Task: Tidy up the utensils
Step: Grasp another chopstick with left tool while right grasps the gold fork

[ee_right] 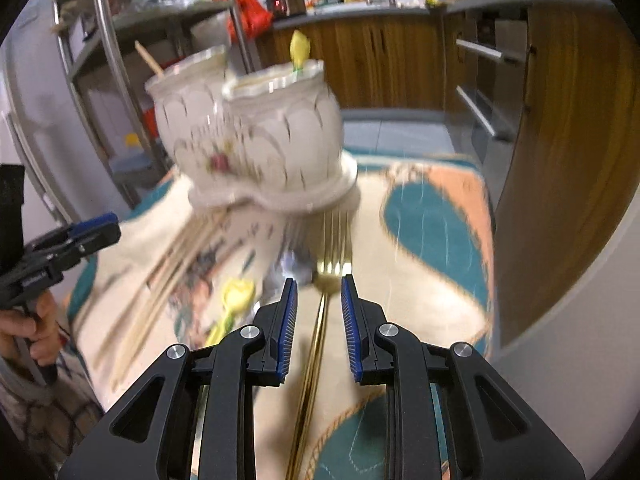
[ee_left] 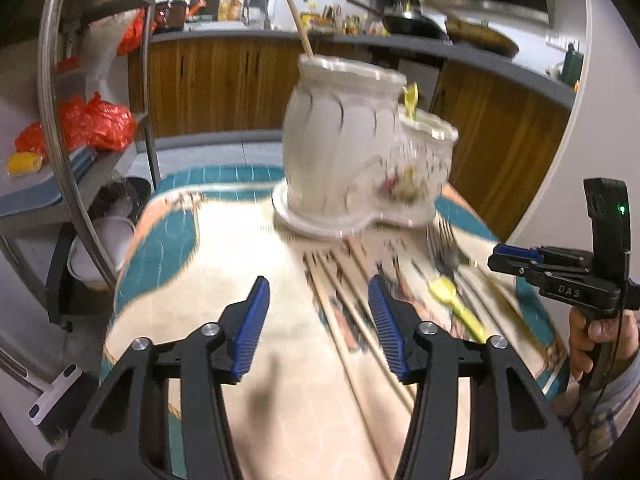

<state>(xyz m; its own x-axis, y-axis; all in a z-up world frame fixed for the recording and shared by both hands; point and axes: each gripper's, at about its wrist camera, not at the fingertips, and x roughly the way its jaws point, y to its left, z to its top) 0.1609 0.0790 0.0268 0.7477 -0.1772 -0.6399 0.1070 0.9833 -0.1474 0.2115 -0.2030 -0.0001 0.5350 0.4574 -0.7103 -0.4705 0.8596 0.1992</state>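
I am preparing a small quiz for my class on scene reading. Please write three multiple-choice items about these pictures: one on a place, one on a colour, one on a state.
1. Where does the gold metal fork lie?
A. In the white ceramic two-pot holder
B. On the patterned tablecloth, between the fingers of the right gripper
C. On the metal shelf

2. What colour is the small plastic spoon on the cloth?
A. Yellow
B. Red
C. Black

3. How is the left gripper?
A. Shut on a chopstick
B. Shut on the fork
C. Open, holding nothing

Key: 1 B, the handle runs between the open pads; 2 A, it shows yellow in both views; 3 C, only cloth shows between the blue pads.
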